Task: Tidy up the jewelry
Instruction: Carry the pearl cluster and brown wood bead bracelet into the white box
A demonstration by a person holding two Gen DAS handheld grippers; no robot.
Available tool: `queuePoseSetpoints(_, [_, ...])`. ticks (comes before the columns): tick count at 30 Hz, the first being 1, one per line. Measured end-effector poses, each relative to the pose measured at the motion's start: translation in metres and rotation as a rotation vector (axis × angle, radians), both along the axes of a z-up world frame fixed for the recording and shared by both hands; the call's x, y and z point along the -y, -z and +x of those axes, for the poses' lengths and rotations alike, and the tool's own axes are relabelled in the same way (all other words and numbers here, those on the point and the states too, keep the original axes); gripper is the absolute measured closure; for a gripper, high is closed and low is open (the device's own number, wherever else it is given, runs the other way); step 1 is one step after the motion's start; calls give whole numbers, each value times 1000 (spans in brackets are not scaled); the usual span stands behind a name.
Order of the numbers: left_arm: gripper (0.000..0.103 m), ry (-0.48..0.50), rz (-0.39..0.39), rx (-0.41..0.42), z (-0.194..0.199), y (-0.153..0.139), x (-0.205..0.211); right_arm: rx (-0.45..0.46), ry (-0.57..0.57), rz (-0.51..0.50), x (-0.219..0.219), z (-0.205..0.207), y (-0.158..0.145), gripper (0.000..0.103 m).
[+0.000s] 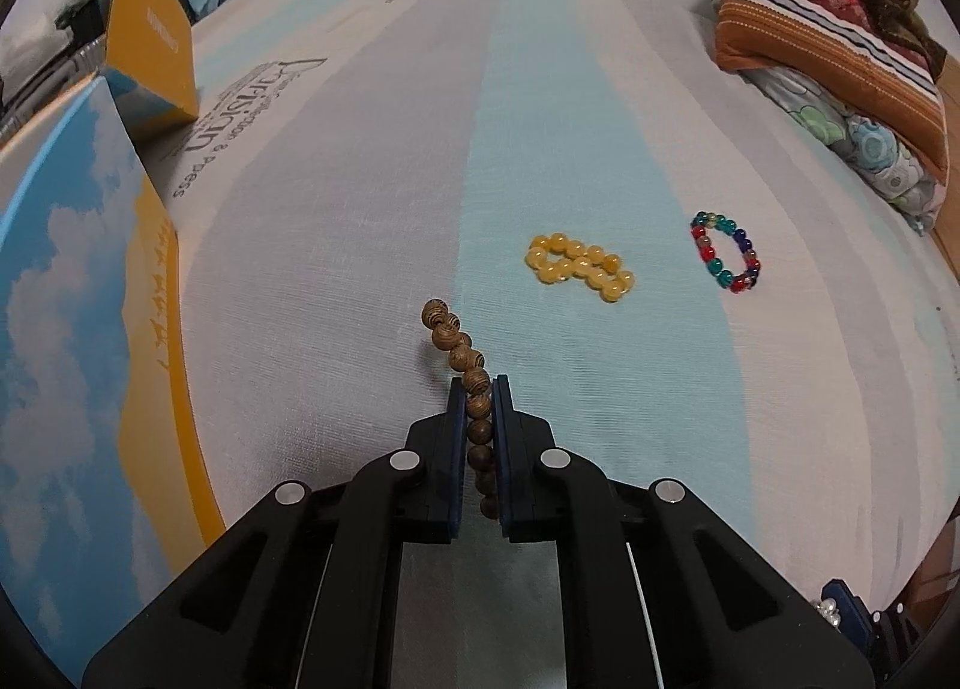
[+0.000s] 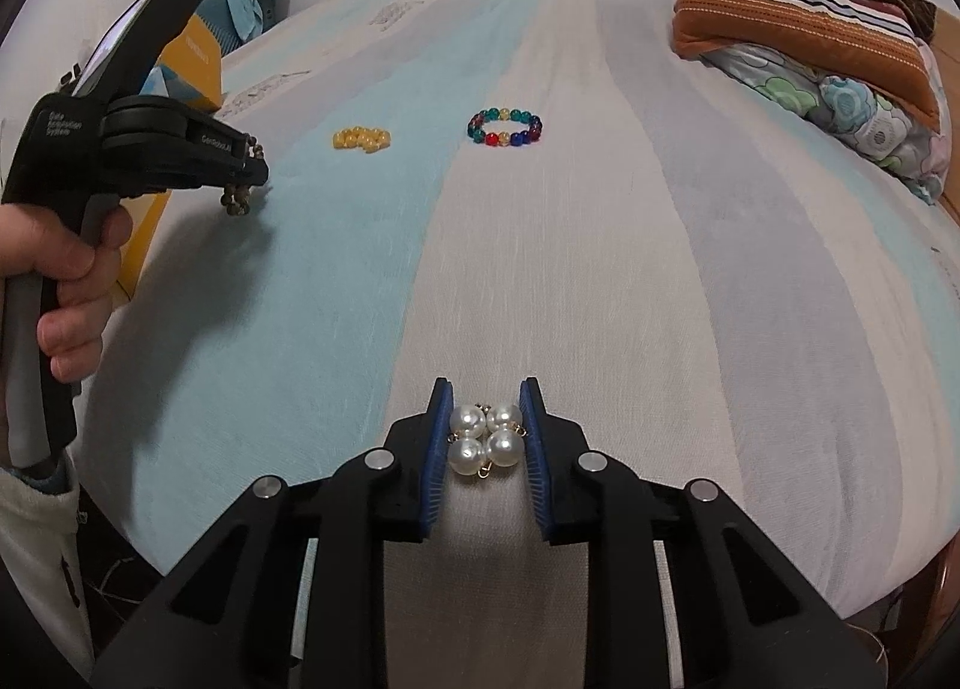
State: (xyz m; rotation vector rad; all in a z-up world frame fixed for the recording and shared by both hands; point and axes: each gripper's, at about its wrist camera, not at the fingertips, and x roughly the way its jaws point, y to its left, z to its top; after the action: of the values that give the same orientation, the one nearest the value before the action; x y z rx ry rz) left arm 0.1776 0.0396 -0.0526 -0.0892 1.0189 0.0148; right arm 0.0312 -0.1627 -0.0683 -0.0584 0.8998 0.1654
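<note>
My left gripper (image 1: 480, 383) is shut on a brown wooden bead bracelet (image 1: 459, 350), held above the striped bedsheet; it also shows in the right wrist view (image 2: 255, 164) with the beads (image 2: 237, 200) hanging from it. My right gripper (image 2: 485, 389) is shut on a pearl bracelet (image 2: 486, 437), low over the sheet. A yellow bead bracelet (image 1: 579, 266) (image 2: 362, 139) lies bunched on the blue stripe. A multicoloured glass bead bracelet (image 1: 726, 251) (image 2: 504, 128) lies as a ring to its right.
A blue and orange box (image 1: 90, 293) stands close at the left, with its orange lid (image 1: 150, 53) upright behind. A stack of folded blankets and pillows (image 1: 828, 47) (image 2: 804, 23) sits at the far right. The bed edge runs along the right and near side.
</note>
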Motion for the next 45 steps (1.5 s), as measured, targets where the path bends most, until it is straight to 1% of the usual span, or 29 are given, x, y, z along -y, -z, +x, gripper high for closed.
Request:
queuePoseSetpoints(4, [96,6,-34,2,-6,-11,1,3,5,17,2,4,-6,81])
queuePoseSetpoints(9, [95,13,-33,17,-16,-28,4,8,23,41,7,9,-15,81])
queuePoseSetpoints(15, [95,17,-15,48,-33,-56,1,31,43,38,6,18,-30,81])
queuePoseSetpoints(18, [95,20,-6,65,-42,-70,-2,35,49,53,5,24,-39,81])
queuePoseSetpoints(25, [95,-5,11,120,-64,-106,-22,62,34,83,-12,42,-73,81])
queuePoseSetpoints(28, [95,-35,24,149,-75,-122,-40,80,17,88,-27,49,-90,81])
queuePoseSetpoints(33, [95,-87,36,171,-91,-139,-73,109,-21,95,-60,59,-118,81])
queuePoseSetpoints(35, [95,-108,36,175,-97,-142,-88,126,-44,96,-81,61,-130,81])
queuePoseSetpoints(40, [95,-171,42,175,-114,-148,-129,146,-104,104,-129,61,-151,81])
queuePoseSetpoints(45, [95,-237,51,162,-130,-147,-170,175,-186,103,-187,52,-171,81])
